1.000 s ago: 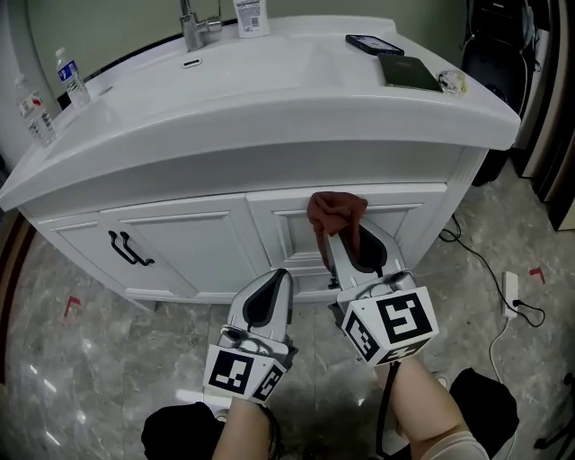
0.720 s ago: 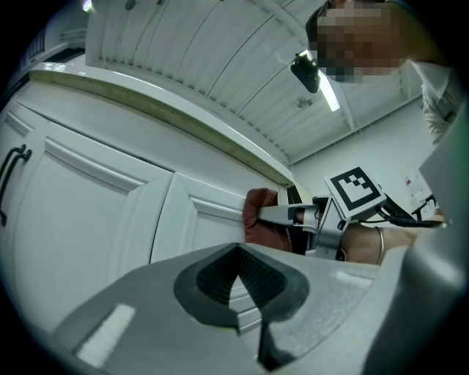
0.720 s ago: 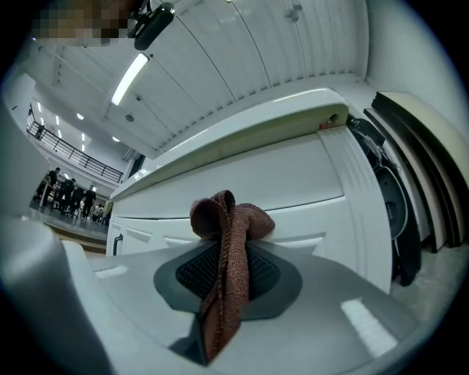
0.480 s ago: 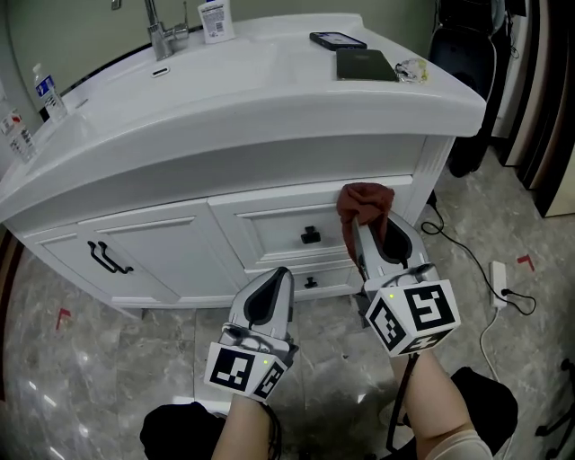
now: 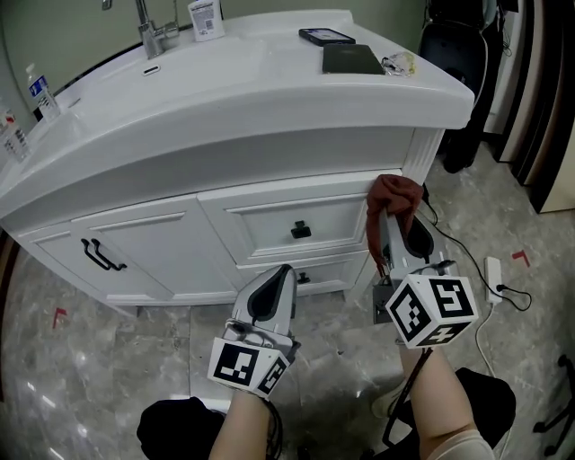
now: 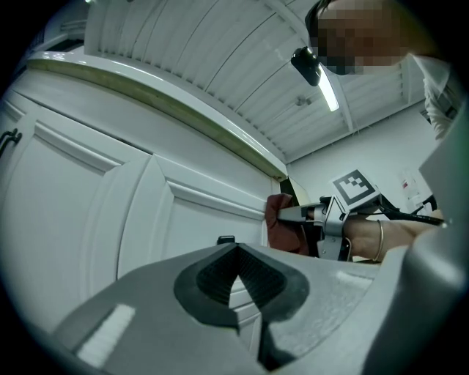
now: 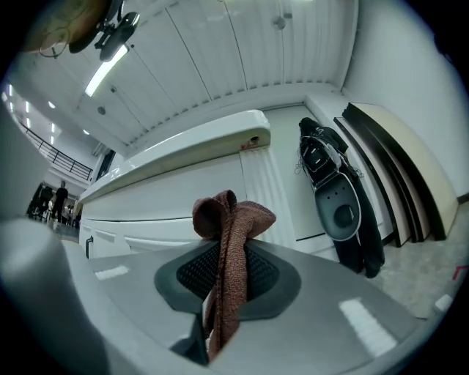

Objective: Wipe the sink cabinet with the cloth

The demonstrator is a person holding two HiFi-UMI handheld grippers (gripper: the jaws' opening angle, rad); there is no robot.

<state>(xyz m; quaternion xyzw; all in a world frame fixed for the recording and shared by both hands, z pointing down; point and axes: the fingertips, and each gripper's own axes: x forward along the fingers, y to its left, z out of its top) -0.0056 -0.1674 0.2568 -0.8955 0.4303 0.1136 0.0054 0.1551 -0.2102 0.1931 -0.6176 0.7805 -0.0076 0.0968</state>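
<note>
The right hand-held gripper [image 5: 393,216] is clamped on the brown cloth [image 5: 396,190] at the right corner of the sink cabinet [image 5: 269,225]. The left hand-held gripper [image 5: 280,269] is closed and empty. The label of the bottle [image 5: 206,16] on the counter [image 5: 269,90] is too small to read. A phone [image 5: 325,36] lies there also.

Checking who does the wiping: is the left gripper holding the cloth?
No, the left gripper is shut and empty; the right gripper clamps the cloth.

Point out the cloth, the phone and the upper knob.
cloth [image 5: 396,194], head view, its bunched top.
phone [image 5: 325,36], head view, middle of its screen.
upper knob [image 5: 301,231], head view, its black front.
</note>
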